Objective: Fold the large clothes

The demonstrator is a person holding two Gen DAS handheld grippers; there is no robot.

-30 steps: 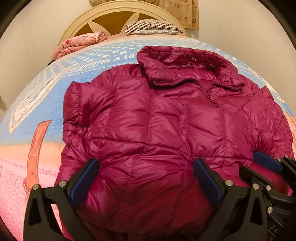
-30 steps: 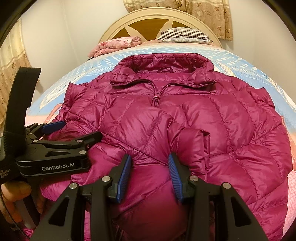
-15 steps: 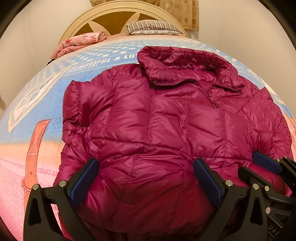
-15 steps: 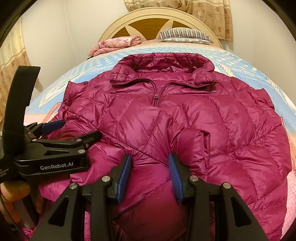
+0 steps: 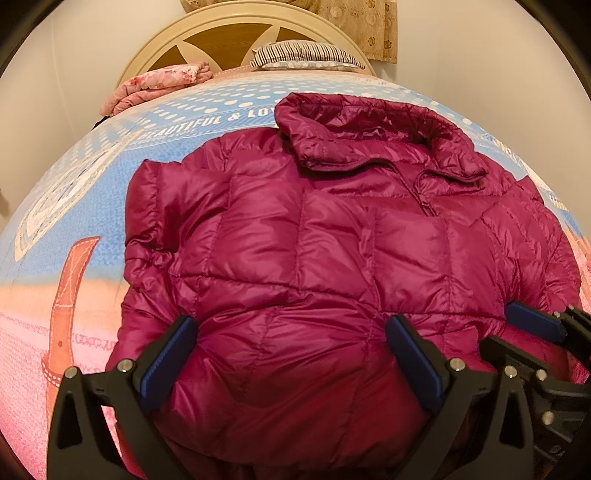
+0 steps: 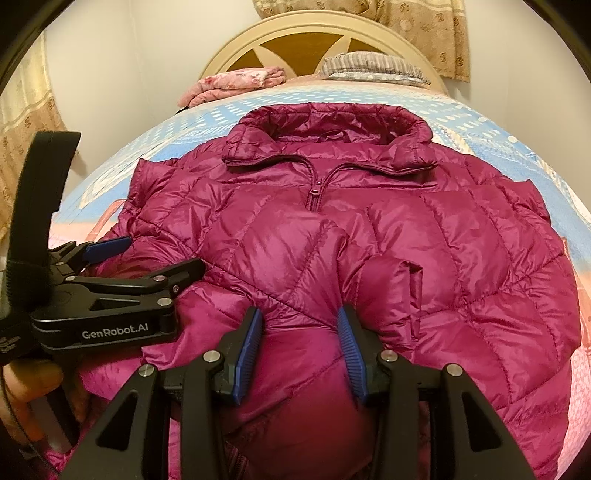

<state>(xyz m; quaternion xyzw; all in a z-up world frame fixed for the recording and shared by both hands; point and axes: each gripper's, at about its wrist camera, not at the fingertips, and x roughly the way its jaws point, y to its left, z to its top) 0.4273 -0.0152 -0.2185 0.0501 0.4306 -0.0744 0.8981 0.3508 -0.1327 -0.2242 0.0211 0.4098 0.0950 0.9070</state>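
A magenta puffer jacket (image 5: 332,240) lies front up on the bed, collar toward the headboard; it also shows in the right wrist view (image 6: 388,240). Both sleeves are folded over its front. My left gripper (image 5: 291,347) is wide open with the jacket's lower part bulging between its fingers. My right gripper (image 6: 301,343) is partly closed, its blue pads (image 6: 349,347) pressing a bunch of jacket fabric near the hem. The left gripper (image 6: 110,273) appears at the left of the right wrist view, and the right gripper's fingertips (image 5: 532,325) at the right edge of the left wrist view.
The bed has a blue and pink printed sheet (image 5: 92,221). A folded pink floral blanket (image 5: 159,85) and a striped pillow (image 5: 306,55) lie by the cream headboard (image 5: 236,33). Curtains (image 6: 26,140) hang at the left.
Both grippers have moved slightly forward over the jacket's lower part. Their jaw openings look unchanged.
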